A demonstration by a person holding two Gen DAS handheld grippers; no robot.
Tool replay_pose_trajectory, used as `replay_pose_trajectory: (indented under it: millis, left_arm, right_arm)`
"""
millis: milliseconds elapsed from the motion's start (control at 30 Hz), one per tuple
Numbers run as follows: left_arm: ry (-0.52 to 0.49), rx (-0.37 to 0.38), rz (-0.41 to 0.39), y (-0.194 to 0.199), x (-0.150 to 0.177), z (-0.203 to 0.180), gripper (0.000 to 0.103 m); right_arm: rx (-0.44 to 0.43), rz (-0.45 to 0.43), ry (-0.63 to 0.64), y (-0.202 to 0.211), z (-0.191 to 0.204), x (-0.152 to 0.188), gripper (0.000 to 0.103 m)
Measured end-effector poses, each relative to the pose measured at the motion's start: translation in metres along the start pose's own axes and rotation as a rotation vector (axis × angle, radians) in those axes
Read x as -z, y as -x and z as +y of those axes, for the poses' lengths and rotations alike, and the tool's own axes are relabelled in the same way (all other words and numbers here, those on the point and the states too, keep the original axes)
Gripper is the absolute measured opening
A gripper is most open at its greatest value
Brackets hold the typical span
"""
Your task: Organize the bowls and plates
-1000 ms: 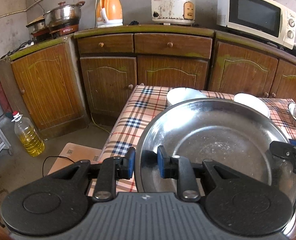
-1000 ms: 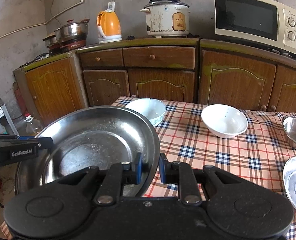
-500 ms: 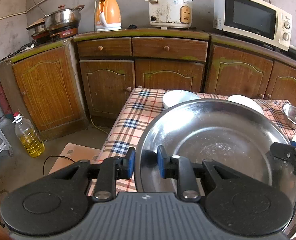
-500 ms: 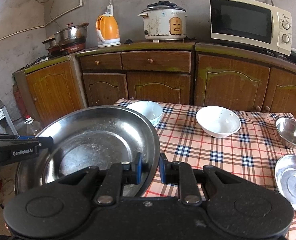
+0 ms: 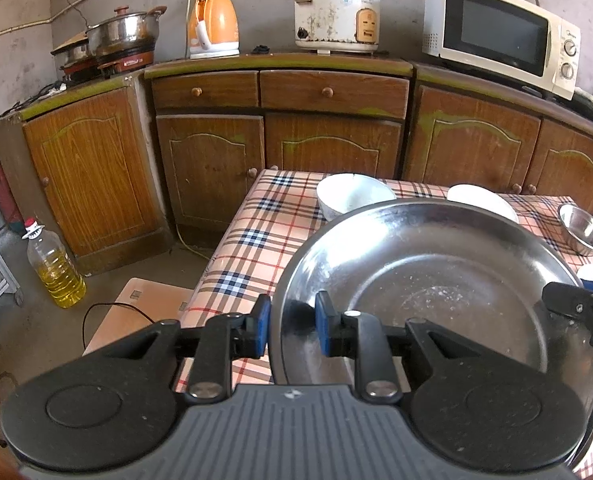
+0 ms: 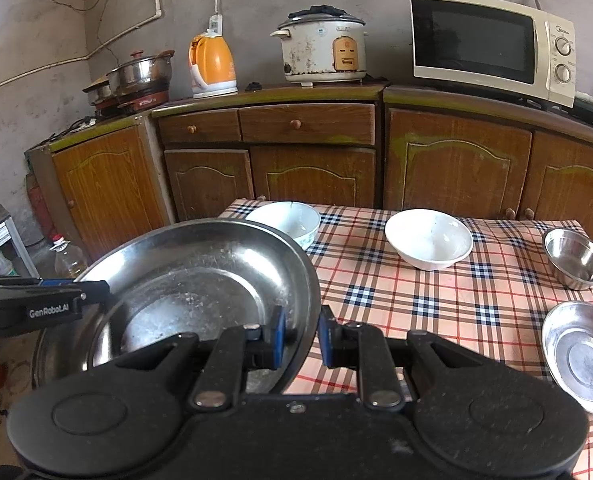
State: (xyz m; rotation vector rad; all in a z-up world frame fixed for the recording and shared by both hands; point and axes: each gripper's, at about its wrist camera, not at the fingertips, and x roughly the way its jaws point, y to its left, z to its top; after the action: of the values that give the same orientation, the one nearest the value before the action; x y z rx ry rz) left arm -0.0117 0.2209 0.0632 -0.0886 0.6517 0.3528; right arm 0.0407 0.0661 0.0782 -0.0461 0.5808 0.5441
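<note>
A large steel basin [image 5: 436, 280] [image 6: 192, 276] hangs above the near left part of the checked table [image 6: 436, 300], gripped from both sides. My left gripper [image 5: 292, 324] is shut on its left rim. On the opposite rim my right gripper [image 6: 299, 330] is shut too, and its tip shows in the left wrist view at the right edge. Two white bowls [image 6: 290, 220] [image 6: 430, 238] stand at the far side of the table. A small steel bowl [image 6: 574, 258] and a steel plate [image 6: 584, 360] lie to the right.
Wooden cabinets [image 6: 316, 168] line the wall behind the table, bearing a microwave [image 6: 492, 46], a rice cooker [image 6: 322, 50], an orange kettle [image 6: 212, 64] and pots [image 6: 140, 76]. An oil bottle [image 5: 54, 268] and a cardboard box [image 5: 136, 308] sit on the floor at the left.
The basin and both grippers have risen and drawn back a little from the cabinets, so more of the table and the steel dishes at the right shows. Both grips are unchanged.
</note>
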Motion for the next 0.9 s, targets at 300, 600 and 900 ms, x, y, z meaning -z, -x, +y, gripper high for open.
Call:
replay_pose_trajectory:
  millis: [300, 600, 900]
  left_arm:
    - [0.004, 0.008, 0.015, 0.002, 0.004, -0.004, 0.024]
    - [0.000, 0.024, 0.023, 0.002, 0.008, -0.009, 0.024]
    - [0.001, 0.035, 0.034, 0.003, 0.013, -0.013, 0.024]
  right_arm:
    - [0.005, 0.005, 0.006, 0.005, -0.005, 0.002, 0.023]
    - [0.016, 0.000, 0.007, 0.010, -0.010, 0.008, 0.023]
    - [0.027, 0.004, 0.007, 0.015, -0.014, 0.013, 0.023]
